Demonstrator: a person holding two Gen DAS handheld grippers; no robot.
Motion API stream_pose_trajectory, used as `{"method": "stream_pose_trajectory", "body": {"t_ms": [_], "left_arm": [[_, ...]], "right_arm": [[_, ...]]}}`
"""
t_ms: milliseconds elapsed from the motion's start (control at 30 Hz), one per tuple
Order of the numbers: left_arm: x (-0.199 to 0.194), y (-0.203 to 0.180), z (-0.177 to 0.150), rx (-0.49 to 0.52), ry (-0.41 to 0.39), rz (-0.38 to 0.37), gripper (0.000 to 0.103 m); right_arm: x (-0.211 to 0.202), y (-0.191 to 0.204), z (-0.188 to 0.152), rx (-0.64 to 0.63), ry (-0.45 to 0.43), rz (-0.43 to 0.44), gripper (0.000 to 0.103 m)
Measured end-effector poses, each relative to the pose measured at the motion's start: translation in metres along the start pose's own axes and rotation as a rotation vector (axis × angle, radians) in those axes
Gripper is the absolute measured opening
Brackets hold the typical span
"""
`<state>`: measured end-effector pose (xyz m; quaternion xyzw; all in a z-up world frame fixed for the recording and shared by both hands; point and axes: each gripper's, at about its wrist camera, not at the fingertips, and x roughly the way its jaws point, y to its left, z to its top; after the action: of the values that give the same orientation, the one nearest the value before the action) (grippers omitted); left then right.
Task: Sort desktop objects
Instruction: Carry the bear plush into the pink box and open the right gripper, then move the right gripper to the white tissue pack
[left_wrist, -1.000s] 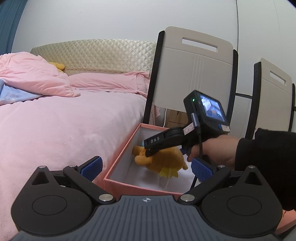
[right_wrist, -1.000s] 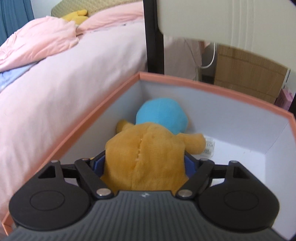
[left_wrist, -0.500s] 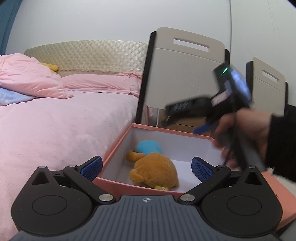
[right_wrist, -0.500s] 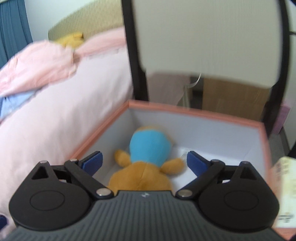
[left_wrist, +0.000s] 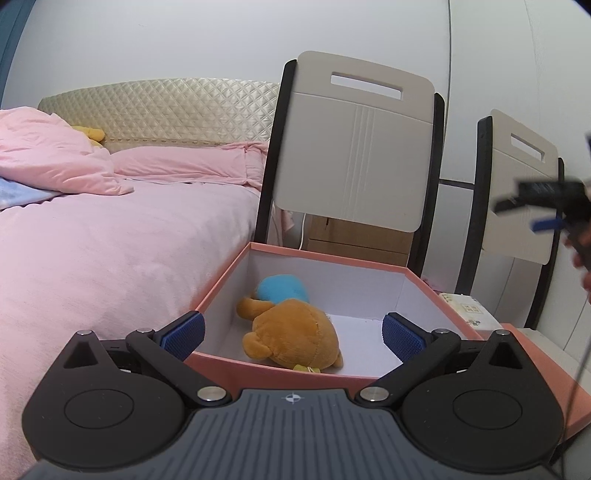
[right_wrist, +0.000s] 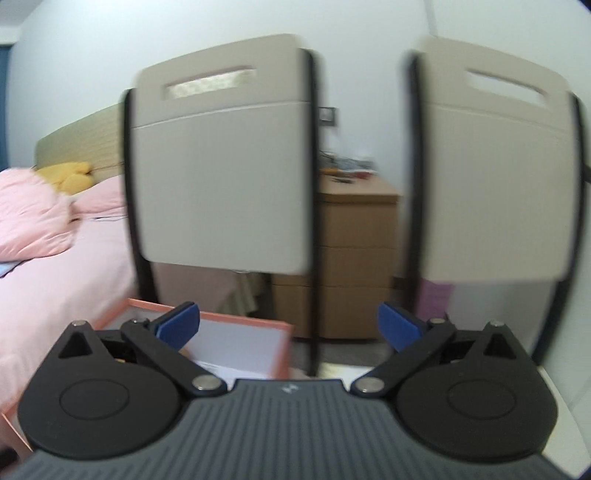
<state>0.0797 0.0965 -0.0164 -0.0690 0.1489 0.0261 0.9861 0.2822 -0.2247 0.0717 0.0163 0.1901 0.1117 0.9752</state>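
A brown plush bear (left_wrist: 291, 334) with a blue hat lies inside the pink box (left_wrist: 332, 259) with white inner walls. My left gripper (left_wrist: 293, 334) is open and empty, hovering at the box's near rim. My right gripper (right_wrist: 288, 325) is open and empty, raised above the box's right part (right_wrist: 243, 320); it also shows blurred at the right edge of the left wrist view (left_wrist: 543, 206). The bear is hidden in the right wrist view.
Two beige chair backs (left_wrist: 354, 147) (right_wrist: 495, 177) stand behind the box. A pink bed (left_wrist: 110, 240) lies to the left. A wooden drawer unit (right_wrist: 354, 266) stands behind the chairs. A small white carton (left_wrist: 467, 310) lies right of the box.
My right gripper let go of the bear in the box, opened, then lifted up and away to the right. The bear now lies still in the box. My left gripper stayed open.
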Motion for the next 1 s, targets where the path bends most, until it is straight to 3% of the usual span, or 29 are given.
{"method": "stream_pose_trajectory", "body": {"t_ms": [167, 433, 633, 1000], "left_arm": [[0.001, -0.003, -0.002, 0.010, 0.008, -0.002, 0.103], [0.002, -0.006, -0.003, 0.020, 0.013, -0.011, 0.103], [0.003, -0.007, -0.004, 0.025, 0.018, -0.014, 0.103], [0.005, -0.008, -0.005, 0.027, 0.023, -0.015, 0.103]], "right_arm": [[0.007, -0.052, -0.047, 0.067, 0.093, -0.035, 0.103], [0.050, -0.072, -0.125, 0.064, 0.276, -0.018, 0.103], [0.075, -0.066, -0.143, 0.041, 0.349, -0.005, 0.103], [0.104, -0.061, -0.150, -0.023, 0.348, 0.001, 0.103]]}}
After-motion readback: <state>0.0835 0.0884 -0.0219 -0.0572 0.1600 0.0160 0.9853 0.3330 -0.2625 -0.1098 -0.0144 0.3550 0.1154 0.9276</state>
